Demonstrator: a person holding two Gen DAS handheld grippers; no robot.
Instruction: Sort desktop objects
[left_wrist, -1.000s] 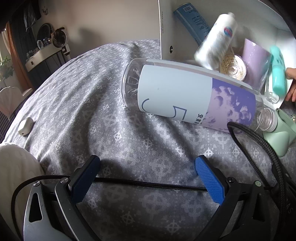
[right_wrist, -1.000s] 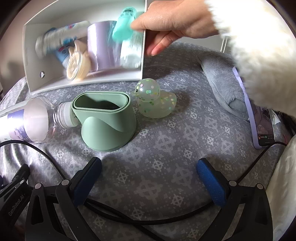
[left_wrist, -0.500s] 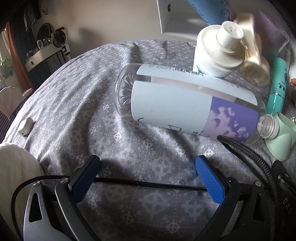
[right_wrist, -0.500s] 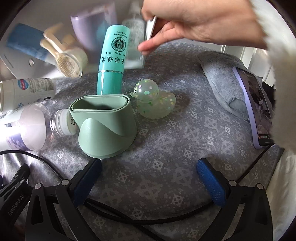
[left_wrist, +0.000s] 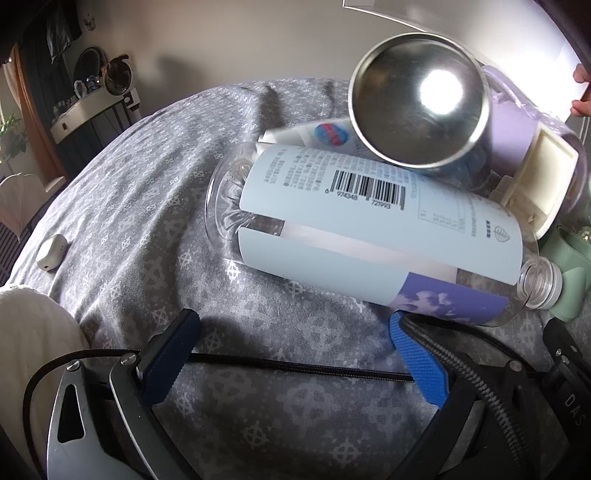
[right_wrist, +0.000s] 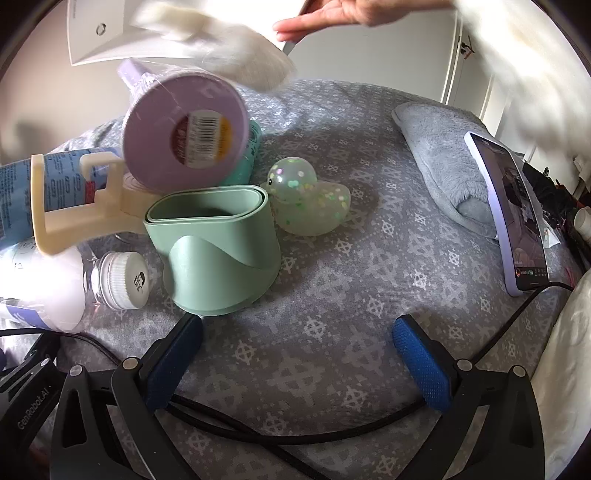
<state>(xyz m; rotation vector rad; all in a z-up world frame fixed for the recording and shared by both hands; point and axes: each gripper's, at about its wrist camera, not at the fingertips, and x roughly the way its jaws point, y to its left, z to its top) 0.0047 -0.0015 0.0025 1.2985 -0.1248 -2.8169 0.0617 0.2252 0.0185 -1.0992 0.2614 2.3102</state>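
A large clear bottle (left_wrist: 369, 236) with a pale blue label lies on its side just beyond my open left gripper (left_wrist: 295, 354). A lilac steel-lined cup (left_wrist: 417, 107) is tumbling over it, blurred, beside a white bottle (left_wrist: 325, 134) and a cream plastic piece (left_wrist: 543, 184). In the right wrist view the cup's base (right_wrist: 186, 134) faces me above a green holder (right_wrist: 221, 254), with a glitter duck (right_wrist: 306, 201) to its right. A hand (right_wrist: 343, 14) holds the white box (right_wrist: 110, 33) tipped up. My right gripper (right_wrist: 295, 354) is open and holds nothing.
A phone (right_wrist: 513, 218) and a grey plush item (right_wrist: 443, 162) lie at the right of the grey patterned cloth (right_wrist: 369, 295). A small white case (left_wrist: 51, 253) sits far left. Black cables run across both grippers.
The hand lifted and tipped the white box, and its contents spilled onto the cloth around the green holder. The big bottle rolled, barcode now up. Both grippers stayed put.
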